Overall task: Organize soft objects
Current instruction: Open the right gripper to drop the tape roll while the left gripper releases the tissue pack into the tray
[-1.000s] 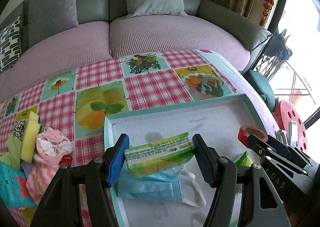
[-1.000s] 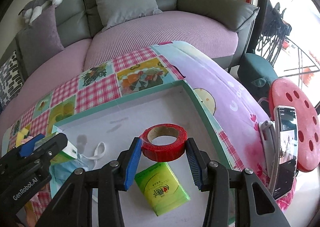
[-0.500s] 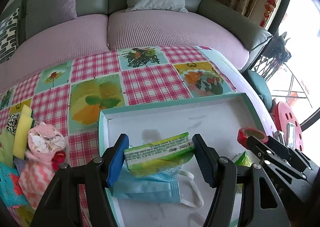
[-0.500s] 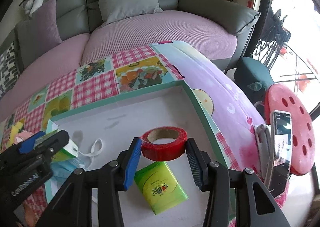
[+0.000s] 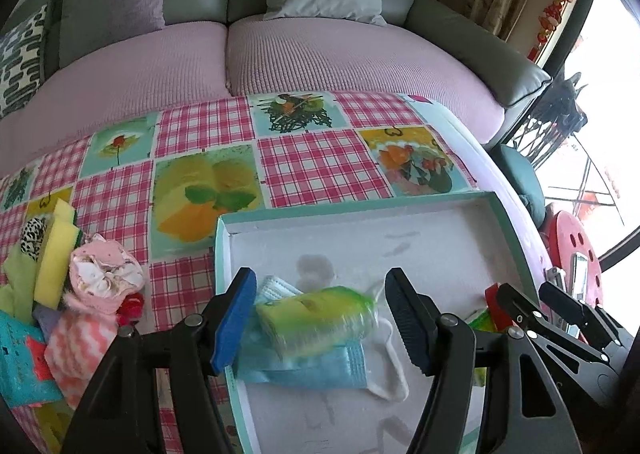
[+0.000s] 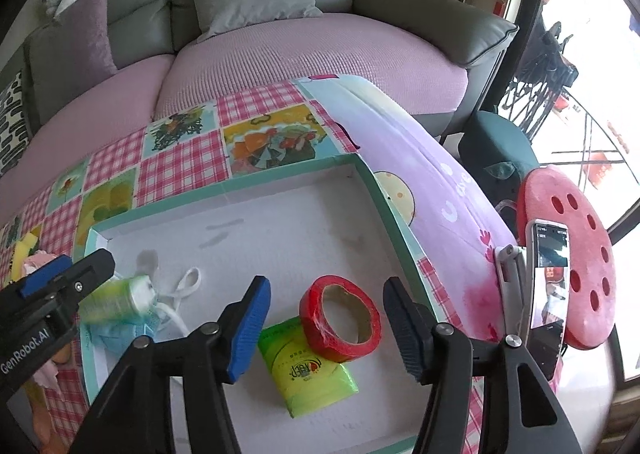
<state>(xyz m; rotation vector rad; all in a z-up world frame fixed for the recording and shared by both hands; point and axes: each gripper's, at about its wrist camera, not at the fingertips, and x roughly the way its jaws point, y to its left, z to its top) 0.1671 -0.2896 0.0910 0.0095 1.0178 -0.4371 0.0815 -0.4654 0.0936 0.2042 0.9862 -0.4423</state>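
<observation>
Inside the teal tray [image 6: 394, 214], the red tape roll [image 6: 340, 320] is seen freed between the right gripper [image 6: 326, 324] jaws, just opened; a blurred green tissue pack [image 5: 316, 320] is seen between the left gripper [image 5: 320, 320] jaws, spread clear of it, over a blue mask [image 5: 312, 368].

Left gripper [image 5: 320, 316] angled steeply down, jaws spread, blue pad on the left finger and dark ribbed pad on the right, neither pressing on anything. Right gripper [image 6: 326, 324] tilted down the same way, its jaws have just been opening and now stand wide, pads [image 6: 249, 328] clear of contact
</observation>
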